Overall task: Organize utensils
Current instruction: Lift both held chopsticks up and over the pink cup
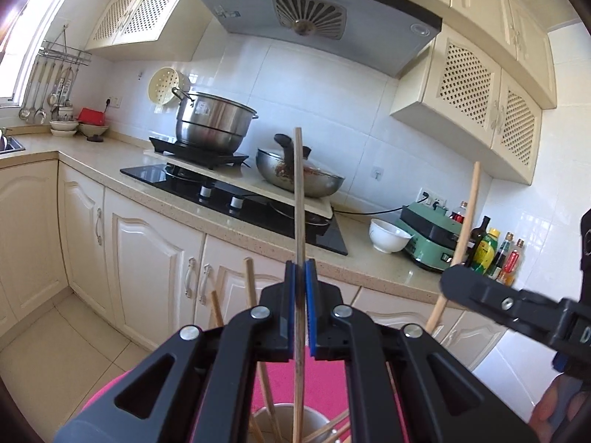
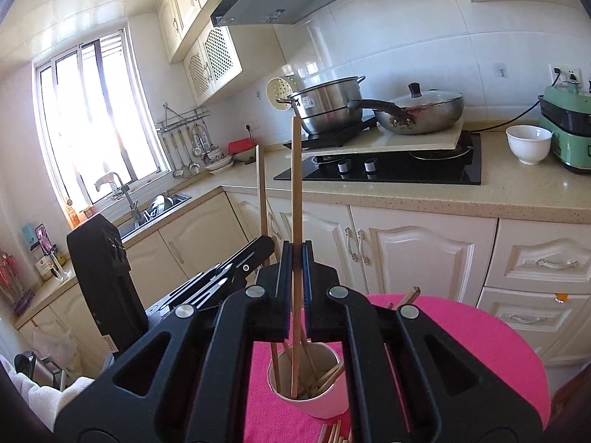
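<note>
Lower centre of both views: left gripper (image 1: 300, 271) and right gripper (image 2: 296, 254) each pinch an upright slim wooden chopstick (image 1: 298, 199), ends down in a round white cup (image 2: 325, 404) on pink cloth (image 2: 461, 336).

Matt pale wooden chopstick (image 2: 295, 199) sits between the blue rubber-like pads (image 2: 305, 277) of the matt black plastic right gripper (image 2: 295, 258), above a smooth white paper-like cup (image 2: 325, 404) on fuzzy pink cloth (image 2: 461, 336).
</note>
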{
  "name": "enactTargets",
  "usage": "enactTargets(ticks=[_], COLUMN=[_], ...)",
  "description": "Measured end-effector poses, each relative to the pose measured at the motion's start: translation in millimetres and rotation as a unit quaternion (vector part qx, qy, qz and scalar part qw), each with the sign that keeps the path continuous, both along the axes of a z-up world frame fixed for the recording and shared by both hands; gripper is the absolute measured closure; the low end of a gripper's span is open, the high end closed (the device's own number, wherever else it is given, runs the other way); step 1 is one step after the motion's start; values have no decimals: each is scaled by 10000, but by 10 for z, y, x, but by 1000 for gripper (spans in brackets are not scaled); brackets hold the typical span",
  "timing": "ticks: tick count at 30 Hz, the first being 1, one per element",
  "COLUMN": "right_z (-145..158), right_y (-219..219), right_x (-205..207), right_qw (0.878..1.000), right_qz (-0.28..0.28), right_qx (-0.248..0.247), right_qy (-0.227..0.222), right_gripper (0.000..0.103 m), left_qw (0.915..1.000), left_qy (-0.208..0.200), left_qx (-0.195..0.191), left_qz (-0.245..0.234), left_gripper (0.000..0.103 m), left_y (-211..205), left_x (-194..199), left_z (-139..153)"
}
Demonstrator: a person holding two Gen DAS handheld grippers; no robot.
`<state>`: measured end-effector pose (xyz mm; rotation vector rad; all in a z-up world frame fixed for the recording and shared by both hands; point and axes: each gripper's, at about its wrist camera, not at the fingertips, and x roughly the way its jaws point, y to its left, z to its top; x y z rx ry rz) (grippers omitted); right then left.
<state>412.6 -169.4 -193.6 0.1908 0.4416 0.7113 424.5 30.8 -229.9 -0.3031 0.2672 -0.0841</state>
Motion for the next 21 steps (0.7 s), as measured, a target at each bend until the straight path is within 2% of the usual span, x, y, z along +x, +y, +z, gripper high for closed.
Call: enactTargets(ticks=[10,21], right_z=[-110,-177], right_y=[39,92], right_x=[-24,-91], right_qw=[9999,9996], right_qz=[-28,-64], right_qx=[-150,-253], right_qy=[41,64], right_gripper=[98,97], left_qw=[9996,9971], left_qy=[239,752], left_qx=[-57,147], left_qz=[108,-35], left_gripper=[97,97], left_y=[51,40], left_x=[-5,-339], left_z=[-286,-460])
